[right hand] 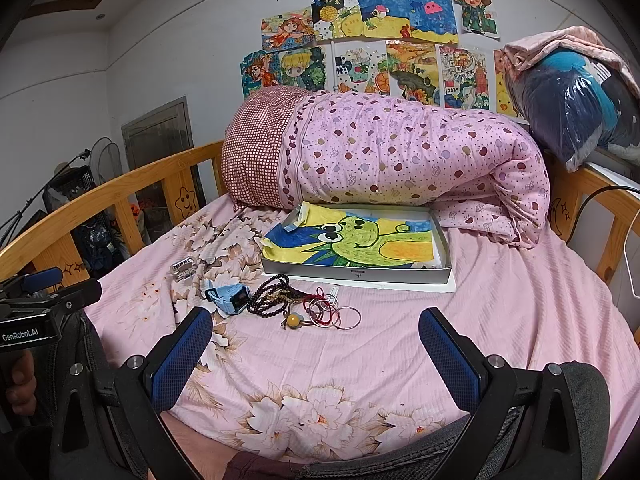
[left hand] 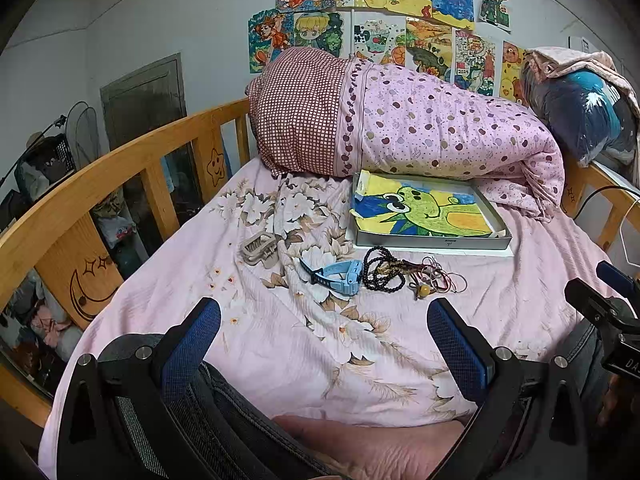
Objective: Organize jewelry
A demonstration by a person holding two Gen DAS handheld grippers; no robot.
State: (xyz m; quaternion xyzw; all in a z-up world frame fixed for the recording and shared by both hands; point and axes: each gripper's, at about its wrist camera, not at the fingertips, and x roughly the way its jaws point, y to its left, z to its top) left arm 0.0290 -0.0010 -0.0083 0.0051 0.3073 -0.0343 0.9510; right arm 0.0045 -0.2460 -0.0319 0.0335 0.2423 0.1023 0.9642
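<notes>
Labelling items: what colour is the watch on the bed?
Light blue, with a dark screen; the watch shows best in the left wrist view.

Matt cloth sheet (left hand: 304, 344), wooden rail (left hand: 120, 168)

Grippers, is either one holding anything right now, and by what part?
Nothing is held. The left gripper and right gripper are both open and empty above the sheet, short of the watch and beads.
</notes>
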